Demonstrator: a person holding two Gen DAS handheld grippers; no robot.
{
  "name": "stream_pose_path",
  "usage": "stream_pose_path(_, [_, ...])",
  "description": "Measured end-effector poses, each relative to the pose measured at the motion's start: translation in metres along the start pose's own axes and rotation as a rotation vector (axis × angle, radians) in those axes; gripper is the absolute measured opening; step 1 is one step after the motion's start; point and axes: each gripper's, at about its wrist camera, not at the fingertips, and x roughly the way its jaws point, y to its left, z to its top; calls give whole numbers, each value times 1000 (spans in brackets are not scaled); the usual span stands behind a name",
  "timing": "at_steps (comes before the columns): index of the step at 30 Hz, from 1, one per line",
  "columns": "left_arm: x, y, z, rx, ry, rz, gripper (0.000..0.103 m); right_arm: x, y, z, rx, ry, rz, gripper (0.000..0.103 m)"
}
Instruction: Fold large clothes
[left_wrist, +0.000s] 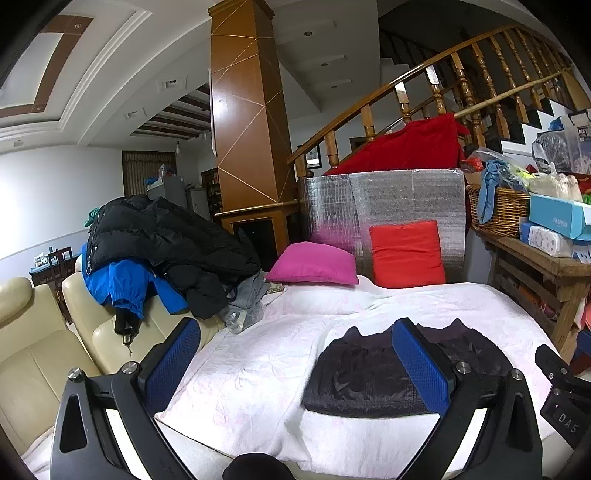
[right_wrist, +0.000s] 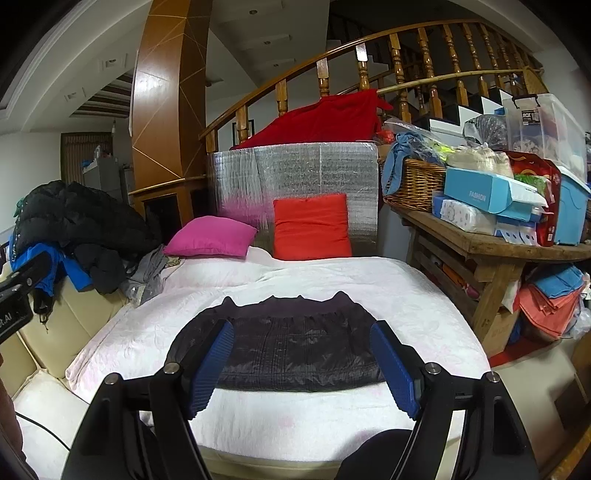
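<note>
Near the front edge of the bed (right_wrist: 332, 280), on its white cover, a folded black jacket (right_wrist: 295, 350) lies flat. Left tongs (left_wrist: 295, 362) and right tongs (right_wrist: 306, 365) both spread apart, empty, above it. Piled coats (left_wrist: 166, 236) at the bed's far left corner.

Both wrist cameras look low along the bed (left_wrist: 258, 369) toward the pillows, sharing the folded black jacket (right_wrist: 295, 354).
</note>
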Motion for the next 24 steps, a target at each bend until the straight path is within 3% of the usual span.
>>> stream_pose_path(24, [3, 8, -5, -19, 21, -9, 103, 5, 13, 0, -22, 11, -5, 80])
